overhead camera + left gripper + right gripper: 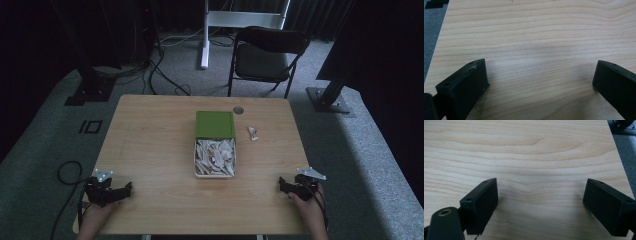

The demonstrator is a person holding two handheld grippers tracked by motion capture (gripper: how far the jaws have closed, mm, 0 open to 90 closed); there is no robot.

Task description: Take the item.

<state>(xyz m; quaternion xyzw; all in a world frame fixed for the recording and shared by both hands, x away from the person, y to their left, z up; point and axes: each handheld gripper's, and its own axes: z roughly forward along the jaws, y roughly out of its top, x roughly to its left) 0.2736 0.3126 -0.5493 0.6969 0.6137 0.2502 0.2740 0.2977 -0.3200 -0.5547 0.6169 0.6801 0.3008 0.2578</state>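
At the near left corner of the light wooden table (150,125), the left black two-jaw gripper (125,190) rested in the person's left hand (95,215). Its jaws stood wide apart with bare wood grain between them and nothing held. A black cable (65,175) looped on the grey carpet to the left of the table.

At the table's centre sat a white rectangular box (215,158) filled with pale paper scraps, its green lid (215,124) raised at the far end. A small crumpled white scrap (253,133) lay just to the right of the box, apart from it. A black folding chair (267,55) stood beyond the far edge.

At the near right corner, the right black two-jaw gripper (281,184) was likewise spread wide and empty, well apart from the box.
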